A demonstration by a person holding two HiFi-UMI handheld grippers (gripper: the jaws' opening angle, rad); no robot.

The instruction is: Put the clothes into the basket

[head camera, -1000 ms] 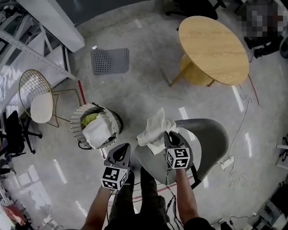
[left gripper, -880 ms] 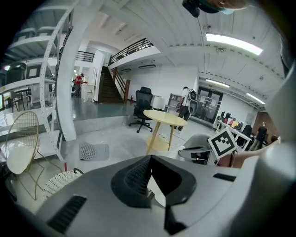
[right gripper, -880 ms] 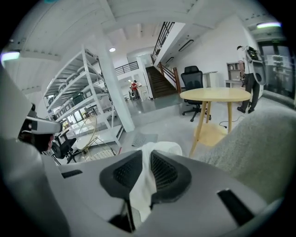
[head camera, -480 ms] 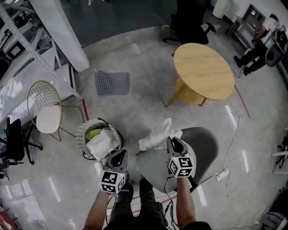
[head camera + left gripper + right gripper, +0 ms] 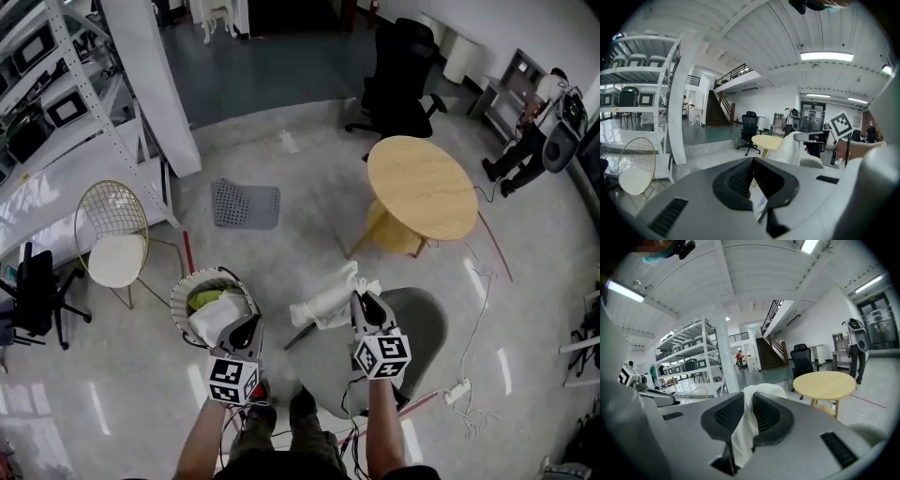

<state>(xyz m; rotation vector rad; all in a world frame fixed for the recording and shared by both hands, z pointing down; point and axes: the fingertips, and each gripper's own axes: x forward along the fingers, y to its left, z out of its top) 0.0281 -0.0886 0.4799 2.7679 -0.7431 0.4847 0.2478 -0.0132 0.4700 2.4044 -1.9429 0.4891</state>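
My right gripper is shut on a white cloth, which hangs out to the left above the front of a grey chair seat. In the right gripper view the cloth runs down between the two black pads. My left gripper is shut with nothing in it and hovers just right of the round basket. The basket holds a white garment and a yellow-green one. In the left gripper view the jaws meet at the tip, with the held cloth off to the right.
A round wooden table stands beyond the grey seat. A wire chair with a white pad is left of the basket, with a metal shelf rack and a white pillar behind it. A grey mat lies on the floor; a power strip lies at right.
Both grippers have risen, the right one carrying the white cloth up off the grey seat. The head view has lifted and shows more of the room.
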